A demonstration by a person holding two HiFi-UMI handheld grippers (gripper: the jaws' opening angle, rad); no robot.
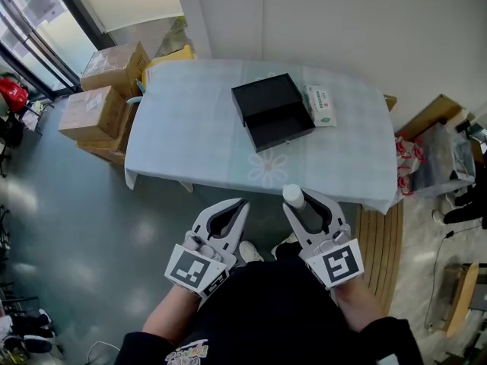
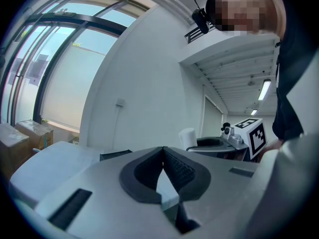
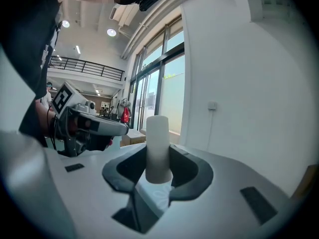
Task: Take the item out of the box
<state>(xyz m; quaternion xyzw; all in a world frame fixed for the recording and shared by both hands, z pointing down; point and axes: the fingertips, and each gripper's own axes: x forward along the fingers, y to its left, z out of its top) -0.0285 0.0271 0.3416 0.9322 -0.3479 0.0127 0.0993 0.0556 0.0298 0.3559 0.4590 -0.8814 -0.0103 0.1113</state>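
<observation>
Head view: a table (image 1: 190, 128) with a pale cloth stands at 12 o'clock from the person. On it lies an open black box (image 1: 272, 111), and a packet of wipes (image 1: 321, 105) lies just beside the box at its 3 o'clock. Stacked cardboard boxes (image 1: 99, 97) sit on the floor at the table's 9 o'clock. Both grippers hang off the table's near edge, well apart from the box. The left gripper (image 1: 240, 204) has its jaws together. The right gripper (image 1: 304, 201), at its 3 o'clock, carries a white cylindrical item (image 1: 294, 196) whose end shows at its tips.

Left gripper view: the left gripper (image 2: 163, 151) has its jaws pressed tip to tip with nothing between them. At 2 o'clock the right gripper (image 2: 234, 141) shows with the white cylindrical item (image 2: 188, 137) standing up from it. The black box (image 2: 115, 155) is a dark strip at 10 o'clock.

Right gripper view: the right gripper (image 3: 158, 156) clamps the white cylindrical item (image 3: 158, 143) upright between its dark pads. The left gripper (image 3: 89, 126) sits at 9 o'clock.
</observation>
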